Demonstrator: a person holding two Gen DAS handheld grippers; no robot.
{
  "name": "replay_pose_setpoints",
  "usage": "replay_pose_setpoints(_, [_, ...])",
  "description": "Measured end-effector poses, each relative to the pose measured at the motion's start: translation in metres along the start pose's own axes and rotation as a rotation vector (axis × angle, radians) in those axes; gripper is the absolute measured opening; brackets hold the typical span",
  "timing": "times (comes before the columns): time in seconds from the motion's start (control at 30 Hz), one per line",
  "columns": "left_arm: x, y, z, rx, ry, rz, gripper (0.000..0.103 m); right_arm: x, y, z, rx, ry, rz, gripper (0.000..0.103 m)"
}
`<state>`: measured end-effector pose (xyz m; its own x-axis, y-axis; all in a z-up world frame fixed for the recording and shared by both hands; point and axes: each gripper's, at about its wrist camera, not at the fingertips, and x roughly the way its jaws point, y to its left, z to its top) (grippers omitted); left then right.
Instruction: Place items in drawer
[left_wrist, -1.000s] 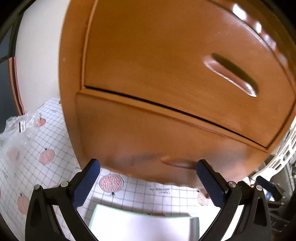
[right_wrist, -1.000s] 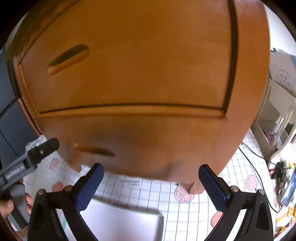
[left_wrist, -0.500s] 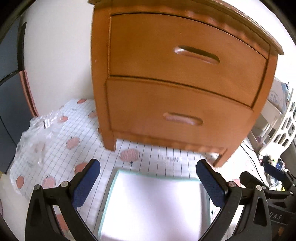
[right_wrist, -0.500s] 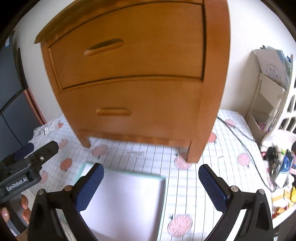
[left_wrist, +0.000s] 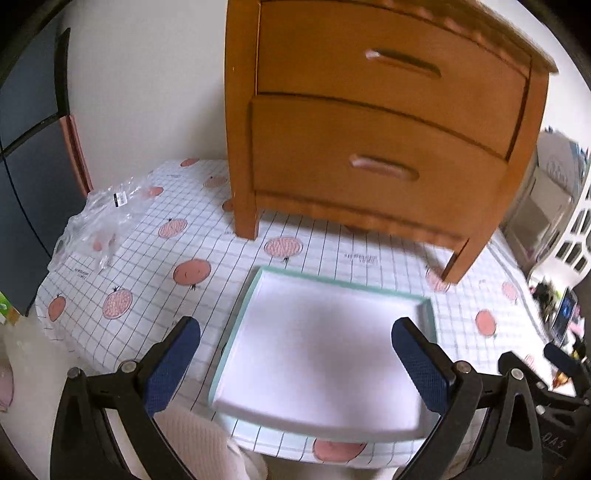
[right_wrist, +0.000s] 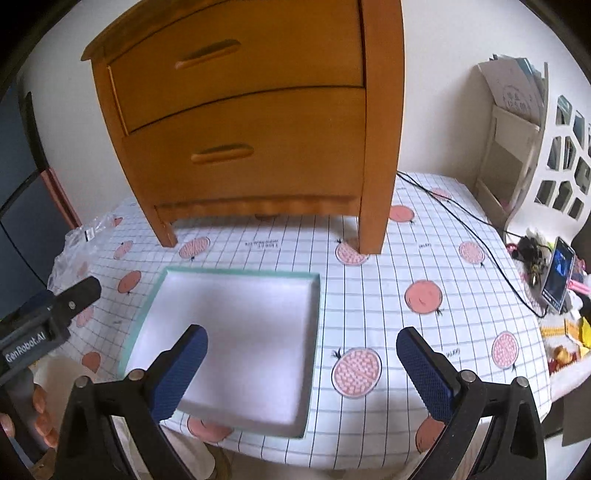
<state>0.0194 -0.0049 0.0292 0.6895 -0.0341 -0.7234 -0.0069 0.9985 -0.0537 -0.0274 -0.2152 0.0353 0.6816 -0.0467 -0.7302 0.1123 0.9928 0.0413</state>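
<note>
Both hand-held grippers (left_wrist: 295, 363) (right_wrist: 301, 369), wide open and empty, have pulled back from the seemingly closed nightstand (left_wrist: 380, 122).

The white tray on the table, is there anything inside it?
Nothing shows in the white tray: its floor looks bare in both views. The right gripper's left finger covers a near corner, but the left view shows that part bare too.

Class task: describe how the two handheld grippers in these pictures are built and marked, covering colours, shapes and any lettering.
Both the left gripper and the right gripper have black angular frames with silver rivets, ending in two fingers faced with dark blue textured pads. In the right wrist view, the left gripper's black body carries white "GenRobot.AI" lettering.
</note>
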Motion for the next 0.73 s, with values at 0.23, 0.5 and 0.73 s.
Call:
replay_pose_setpoints(0.23, [0.011, -0.001, -0.021, 0.030, 0.056, 0.022, 0.103, 0.001, -0.001, -0.017, -0.021, 0.017, -0.013, 0.103])
replay_pose_setpoints(0.5, [0.013, -0.003, -0.032, 0.039, 0.080, 0.027, 0.103, -0.001, 0.002, -0.023, -0.025, 0.020, -0.013, 0.103])
replay_pose_setpoints(0.73, [0.011, -0.006, -0.033, 0.054, 0.081, 0.025, 0.103, 0.000, 0.002, -0.025, -0.021, 0.025, -0.005, 0.103])
